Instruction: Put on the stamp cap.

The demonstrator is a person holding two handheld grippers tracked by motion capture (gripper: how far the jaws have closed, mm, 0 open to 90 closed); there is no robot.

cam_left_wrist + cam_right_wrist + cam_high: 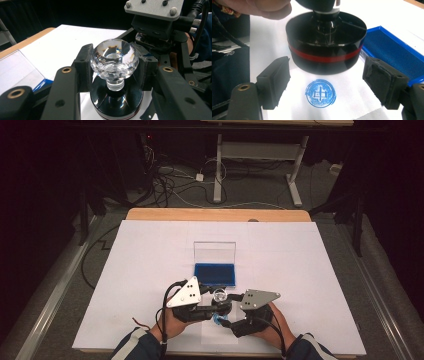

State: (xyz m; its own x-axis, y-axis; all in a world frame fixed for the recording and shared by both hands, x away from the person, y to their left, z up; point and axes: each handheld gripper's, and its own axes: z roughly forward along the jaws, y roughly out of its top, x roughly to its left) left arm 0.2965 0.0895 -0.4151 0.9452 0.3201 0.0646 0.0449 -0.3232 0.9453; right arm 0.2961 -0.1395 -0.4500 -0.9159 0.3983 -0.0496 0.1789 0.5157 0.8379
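Observation:
A round black stamp [325, 45] with a red band and a clear crystal knob [114, 60] is held by my left gripper [115, 72], whose pads [83, 65] press on both sides of the knob. In the high view the knob [219, 295] sits near the table's front middle. Just in front of the stamp's base, a round blue imprint [320, 93] shows on a small white sheet [352, 100]. My right gripper [327, 82] stands open low over the sheet, one jaw on each side of the imprint, gripping nothing. I cannot tell whether the stamp touches the paper.
A blue ink pad [215, 273] with its clear lid [215, 251] standing upright lies just beyond the grippers on the white table cover [150, 270]. The ink pad [387, 45] is close to my right gripper's right jaw. A hand [262, 7] is at the upper left.

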